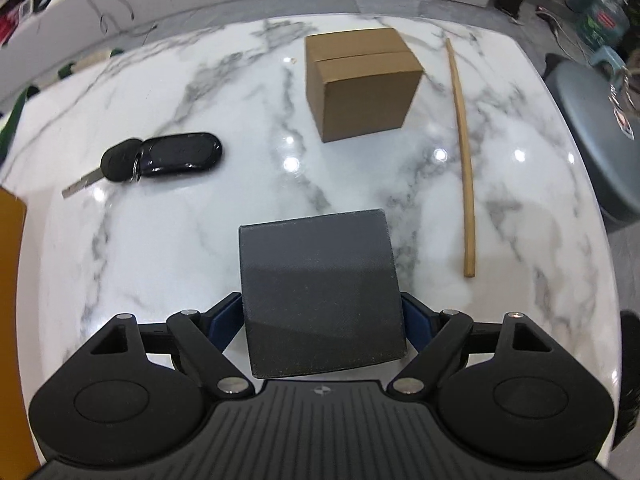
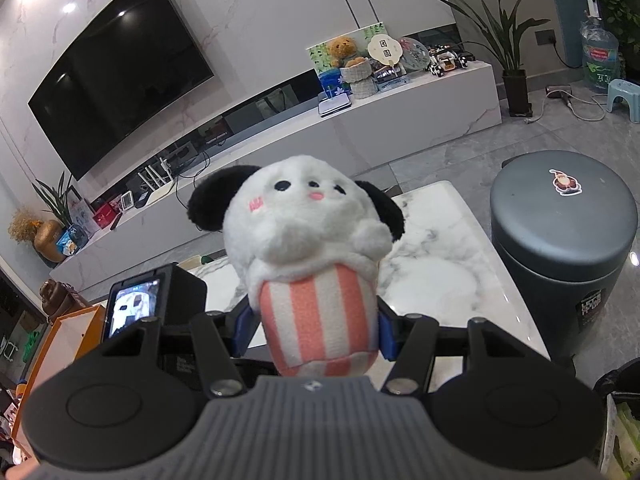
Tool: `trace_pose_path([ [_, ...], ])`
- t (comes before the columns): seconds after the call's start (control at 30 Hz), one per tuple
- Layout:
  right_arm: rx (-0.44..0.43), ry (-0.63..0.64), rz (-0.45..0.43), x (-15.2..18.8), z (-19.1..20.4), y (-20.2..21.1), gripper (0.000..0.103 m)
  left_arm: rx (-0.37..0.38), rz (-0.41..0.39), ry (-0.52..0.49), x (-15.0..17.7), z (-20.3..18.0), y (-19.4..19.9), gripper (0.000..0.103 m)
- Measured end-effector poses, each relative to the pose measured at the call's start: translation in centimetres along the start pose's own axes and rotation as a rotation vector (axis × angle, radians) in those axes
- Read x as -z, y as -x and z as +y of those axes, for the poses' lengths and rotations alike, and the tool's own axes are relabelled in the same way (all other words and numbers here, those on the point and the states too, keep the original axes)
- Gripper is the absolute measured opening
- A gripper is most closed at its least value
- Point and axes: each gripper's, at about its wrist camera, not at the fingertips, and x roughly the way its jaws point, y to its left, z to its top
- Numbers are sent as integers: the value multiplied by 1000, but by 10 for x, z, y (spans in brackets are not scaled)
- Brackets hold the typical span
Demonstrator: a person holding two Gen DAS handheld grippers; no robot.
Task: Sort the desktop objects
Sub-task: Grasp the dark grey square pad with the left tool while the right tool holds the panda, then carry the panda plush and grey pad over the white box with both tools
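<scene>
A dark grey box [image 1: 320,292] stands on the white marble table [image 1: 160,260], between the blue fingers [image 1: 228,316] of my left gripper [image 1: 322,316]. The jaws stand wide open, with the pads just beside the box's two sides. Farther out lie a black key with its fob [image 1: 160,158], a closed cardboard box [image 1: 360,84] and a long wooden stick [image 1: 464,160]. My right gripper [image 2: 316,332] is shut on a white plush dog [image 2: 308,248] with black ears, gripping its pink-striped cup and holding it above the table [image 2: 448,280].
A round grey bin [image 2: 560,248] stands right of the table, also seen as the bin [image 1: 592,120] in the left wrist view. An orange box [image 2: 76,332] sits at the table's left side. A TV cabinet with clutter lies beyond.
</scene>
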Motion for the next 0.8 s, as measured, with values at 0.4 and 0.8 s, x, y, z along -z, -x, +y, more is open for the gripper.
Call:
trace_pose_path([
  [0.4,-2,16,10,0,8,-5,60,74,-78,-48,12,20,29,91],
  [0.8,-18,89,39,8,44,-14,60,178,-219,-10,24,88,108,90],
])
